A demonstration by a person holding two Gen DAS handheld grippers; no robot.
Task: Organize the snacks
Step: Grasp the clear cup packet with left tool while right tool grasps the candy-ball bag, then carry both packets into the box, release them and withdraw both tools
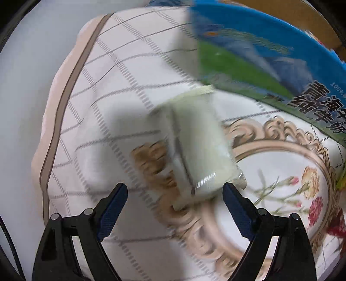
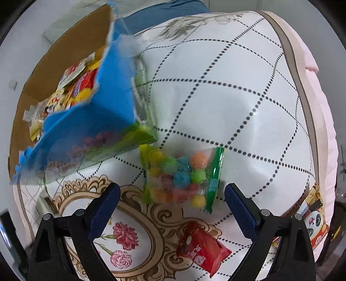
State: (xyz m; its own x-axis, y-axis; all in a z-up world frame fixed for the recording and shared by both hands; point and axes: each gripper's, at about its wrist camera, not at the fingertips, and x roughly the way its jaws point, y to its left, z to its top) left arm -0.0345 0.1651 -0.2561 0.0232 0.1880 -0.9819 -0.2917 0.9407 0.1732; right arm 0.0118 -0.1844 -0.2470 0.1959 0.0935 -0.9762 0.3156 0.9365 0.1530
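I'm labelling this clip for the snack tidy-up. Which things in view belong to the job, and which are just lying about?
Job:
pale packet
candy bag
red packet
panda packet
blue box holding snacks
left gripper, open
right gripper, open

Lying about:
tablecloth
blue cloth
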